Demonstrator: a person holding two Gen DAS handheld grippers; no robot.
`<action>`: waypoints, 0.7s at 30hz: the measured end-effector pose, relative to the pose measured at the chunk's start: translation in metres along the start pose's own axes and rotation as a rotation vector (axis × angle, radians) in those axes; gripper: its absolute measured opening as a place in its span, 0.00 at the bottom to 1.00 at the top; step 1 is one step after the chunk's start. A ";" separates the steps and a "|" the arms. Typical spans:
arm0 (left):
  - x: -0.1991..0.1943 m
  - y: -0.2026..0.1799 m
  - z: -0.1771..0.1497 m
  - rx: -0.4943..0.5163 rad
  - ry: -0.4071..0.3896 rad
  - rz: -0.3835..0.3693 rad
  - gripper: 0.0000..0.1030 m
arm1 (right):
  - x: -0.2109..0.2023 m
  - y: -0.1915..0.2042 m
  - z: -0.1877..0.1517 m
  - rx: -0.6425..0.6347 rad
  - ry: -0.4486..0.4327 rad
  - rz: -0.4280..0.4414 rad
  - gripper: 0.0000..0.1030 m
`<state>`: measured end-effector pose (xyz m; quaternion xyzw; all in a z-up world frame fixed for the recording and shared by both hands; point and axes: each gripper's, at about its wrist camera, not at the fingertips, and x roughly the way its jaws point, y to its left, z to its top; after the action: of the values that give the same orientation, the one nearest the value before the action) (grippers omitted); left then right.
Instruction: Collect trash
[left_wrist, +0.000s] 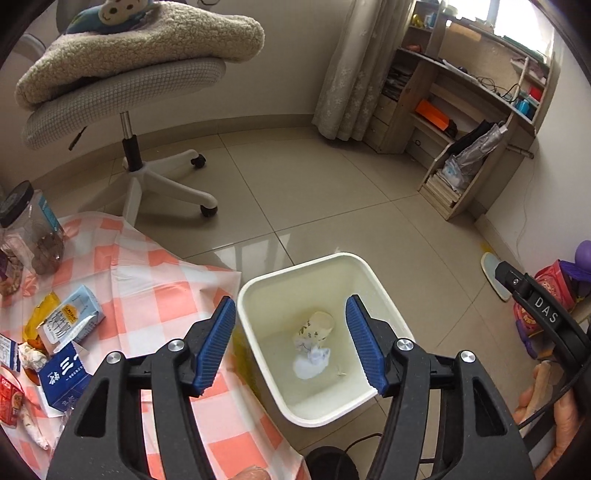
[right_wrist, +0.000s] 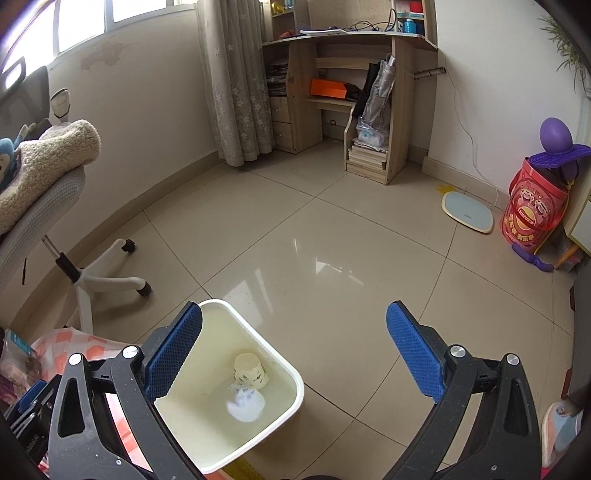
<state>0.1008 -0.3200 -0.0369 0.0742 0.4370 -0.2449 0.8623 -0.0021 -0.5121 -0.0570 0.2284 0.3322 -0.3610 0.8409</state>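
Covering the whole room is a glossy beige tiled floor (right_wrist: 332, 229), with a wooden shelf desk (right_wrist: 354, 92) against the far wall beside a lace curtain (right_wrist: 236, 81). Left of these stands a white swivel chair (left_wrist: 122, 99) carrying a fleecy blanket (left_wrist: 147, 44). Against the right wall sit a red drum (right_wrist: 532, 206) and a pale blue scale (right_wrist: 467, 211). Nearest the cameras, a table under an orange-and-white checked cloth (left_wrist: 147, 280) holds scattered packaging: a blue-and-white carton (left_wrist: 62, 376), a smaller drink carton (left_wrist: 70, 317) and a clear jar with a black lid (left_wrist: 33, 229). Just beside the table's edge stands the cream trash bin (left_wrist: 365, 402) on the floor, and at its bottom lie a paper cup (left_wrist: 316, 326) on its side and a crumpled white tissue (left_wrist: 312, 363) touching it. Directly over the bin hangs the left tool (left_wrist: 291, 343), its blue pads spread apart with nothing between them. Over the bin's right edge and the bare tiles, the right tool (right_wrist: 295, 354) is likewise spread wide and empty
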 end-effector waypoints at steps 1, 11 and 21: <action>-0.004 0.005 -0.002 -0.005 -0.015 0.021 0.60 | -0.004 0.006 -0.001 -0.018 -0.010 0.005 0.93; -0.052 0.069 -0.018 -0.093 -0.173 0.262 0.76 | -0.051 0.070 -0.026 -0.121 -0.122 0.057 0.93; -0.092 0.144 -0.048 -0.220 -0.232 0.396 0.83 | -0.089 0.141 -0.074 -0.200 -0.145 0.182 0.93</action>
<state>0.0912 -0.1454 -0.0059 0.0355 0.3360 -0.0292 0.9407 0.0297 -0.3360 -0.0219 0.1458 0.2828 -0.2640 0.9105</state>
